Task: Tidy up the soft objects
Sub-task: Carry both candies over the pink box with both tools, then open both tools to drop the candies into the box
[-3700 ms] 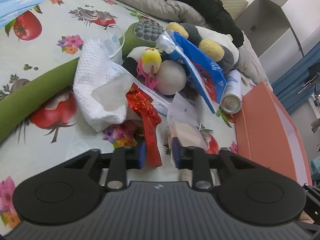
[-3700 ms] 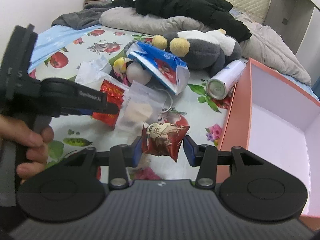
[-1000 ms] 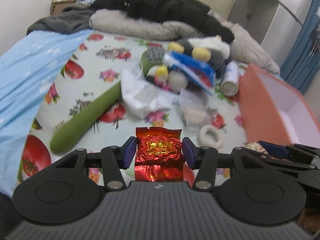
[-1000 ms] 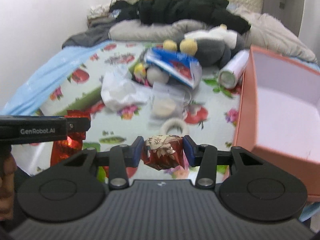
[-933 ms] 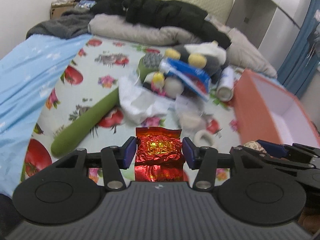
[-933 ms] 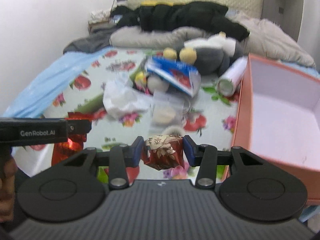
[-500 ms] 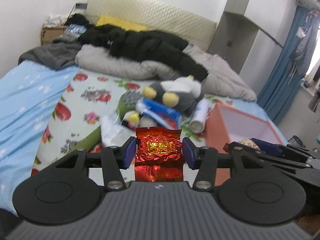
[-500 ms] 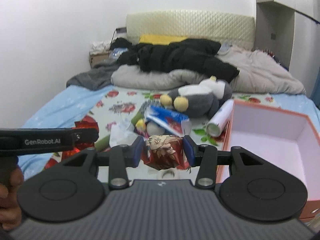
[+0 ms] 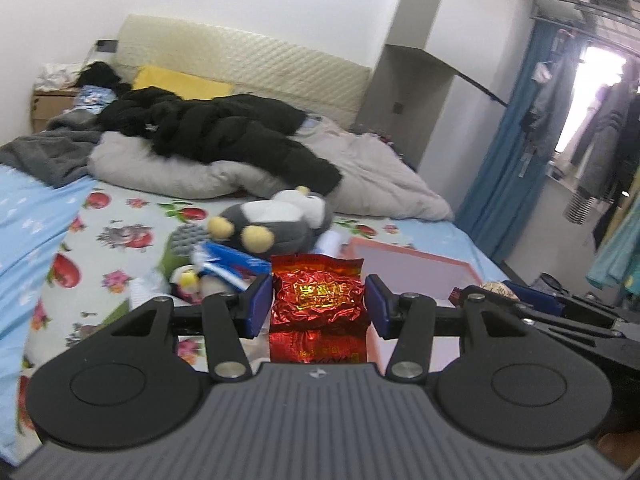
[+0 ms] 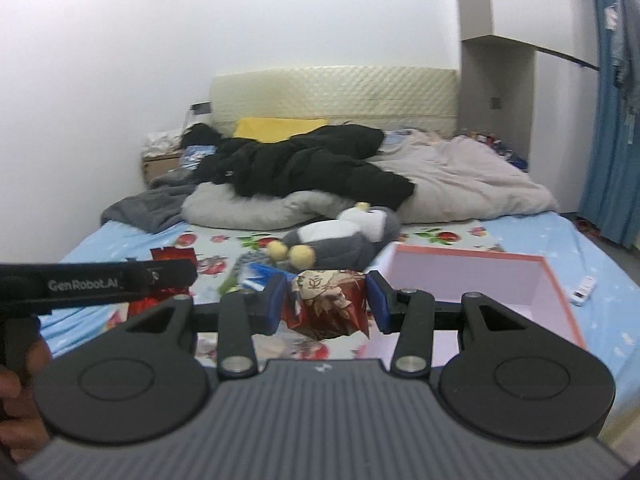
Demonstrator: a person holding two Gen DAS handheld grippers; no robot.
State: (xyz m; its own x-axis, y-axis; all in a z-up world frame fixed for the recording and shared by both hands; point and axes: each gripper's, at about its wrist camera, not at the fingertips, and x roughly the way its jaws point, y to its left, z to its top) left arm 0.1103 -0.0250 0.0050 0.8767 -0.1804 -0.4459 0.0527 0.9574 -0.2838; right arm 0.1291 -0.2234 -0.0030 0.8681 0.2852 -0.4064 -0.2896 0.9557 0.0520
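My left gripper (image 9: 317,305) is shut on a shiny red foil packet (image 9: 318,304), held high above the bed. My right gripper (image 10: 327,303) is shut on a dark red snack packet with a beige cartoon print (image 10: 328,303). The left gripper also shows at the left of the right wrist view (image 10: 176,274), and the right one at the right of the left wrist view (image 9: 496,294). An open pink box (image 10: 556,300) lies on the bed to the right. A grey and white plush penguin (image 10: 344,240) lies behind a pile of small items (image 9: 216,268).
A black jacket (image 10: 304,164) and grey duvet (image 10: 468,184) cover the head of the bed. A blue sheet (image 9: 24,232) lies at the left. Blue curtains (image 9: 504,184) hang at the right. A small white object (image 10: 584,290) lies right of the box.
Both grippers have risen and tilted up with their packets still held. The bed's items now sit lower and farther off, and the walls and headboard have come into view.
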